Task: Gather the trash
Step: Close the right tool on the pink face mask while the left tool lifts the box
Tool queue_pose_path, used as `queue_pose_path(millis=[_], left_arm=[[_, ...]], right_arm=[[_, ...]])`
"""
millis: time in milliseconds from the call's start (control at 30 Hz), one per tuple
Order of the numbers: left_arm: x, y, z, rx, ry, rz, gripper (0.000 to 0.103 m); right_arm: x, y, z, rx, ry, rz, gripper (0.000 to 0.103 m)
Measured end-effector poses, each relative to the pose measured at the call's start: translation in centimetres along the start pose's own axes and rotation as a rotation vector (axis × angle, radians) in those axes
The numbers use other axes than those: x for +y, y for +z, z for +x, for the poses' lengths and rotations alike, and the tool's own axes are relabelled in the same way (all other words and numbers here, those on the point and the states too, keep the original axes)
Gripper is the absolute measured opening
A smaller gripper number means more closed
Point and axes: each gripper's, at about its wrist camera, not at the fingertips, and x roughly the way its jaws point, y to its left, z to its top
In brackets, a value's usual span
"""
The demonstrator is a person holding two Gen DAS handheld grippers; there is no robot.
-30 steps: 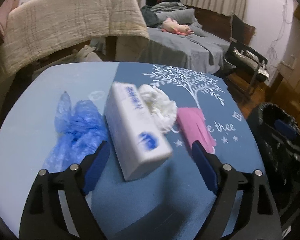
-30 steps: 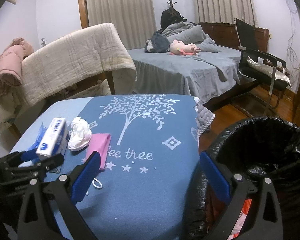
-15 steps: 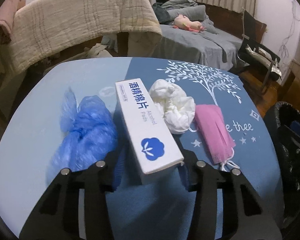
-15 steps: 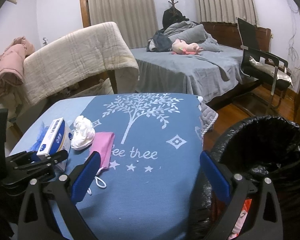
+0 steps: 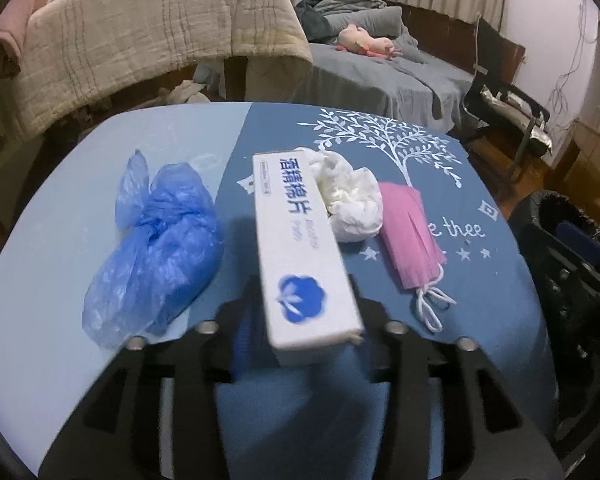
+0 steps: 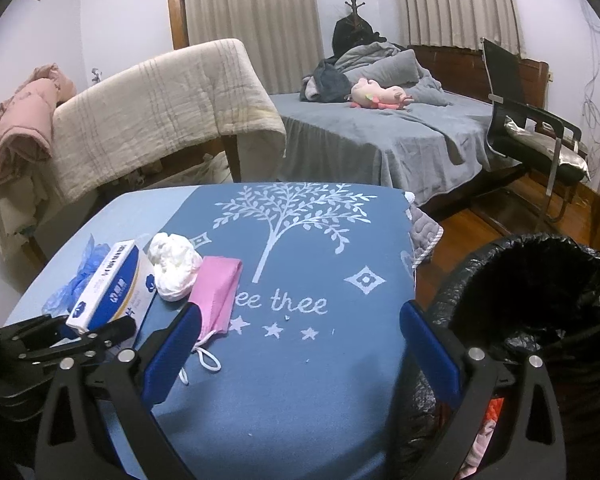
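Since a second ago, left gripper (image 5: 300,332) jaws have closed onto the alcohol-pad box (image 5: 304,260), lately easing slightly. Box sits frame-centre, lifted off the bench (image 5: 480,280). Right gripper (image 6: 296,348) jaws gape empty.

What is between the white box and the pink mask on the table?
A crumpled white tissue wad lies between the white box and the pink mask, touching both. The left wrist view shows this best; the right wrist view shows the same order.

Left wrist view: close above the alcohol-pad box (image 5: 306,260), angled down across the tablecloth (image 5: 440,184) toward the bed (image 5: 400,76); right wrist view: farther back, beside the bin (image 6: 540,300), facing likewise, sharing box (image 6: 108,288), crumpled tissue (image 6: 176,266) and pink mask (image 6: 216,292).
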Motion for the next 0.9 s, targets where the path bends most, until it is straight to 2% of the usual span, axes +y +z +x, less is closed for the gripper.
queue_pose_path(millis=[100,133,233,433,567,767,867,900], left_arm=[[-0.1,0.5,0.4,-0.008,0.002,0.003,0.05],[-0.1,0.6,0.6,-0.004,0.0,0.007,0.038],[0.3,0.5,0.5,-0.009,-0.007,-0.003,0.03],[1.2,0.0,-1.7,-0.082,0.004,-0.012,0.03],[1.7,-0.5,-2.3,-0.081,0.017,-0.015,0.03],[2.2,-0.6,-2.5,-0.087,0.04,-0.01,0.03],[2.4,-0.6,-2.5,-0.089,0.043,-0.011,0.03],[2.4,-0.6,-2.4,-0.089,0.043,-0.01,0.03]], right_arm=[[0.0,0.0,0.0,0.0,0.003,0.004,0.097],[0.1,-0.1,0.0,0.001,0.004,0.004,0.097],[0.1,0.0,0.0,0.003,0.007,0.003,0.097],[1.2,-0.1,1.1,0.027,0.031,-0.008,0.096],[2.7,-0.1,2.5,0.063,0.056,-0.015,0.091],[4.4,0.1,5.0,0.136,0.056,-0.037,0.075],[4.9,-0.1,6.4,0.195,0.057,-0.054,0.058],[5.0,-0.2,6.8,0.216,0.064,-0.057,0.049]])
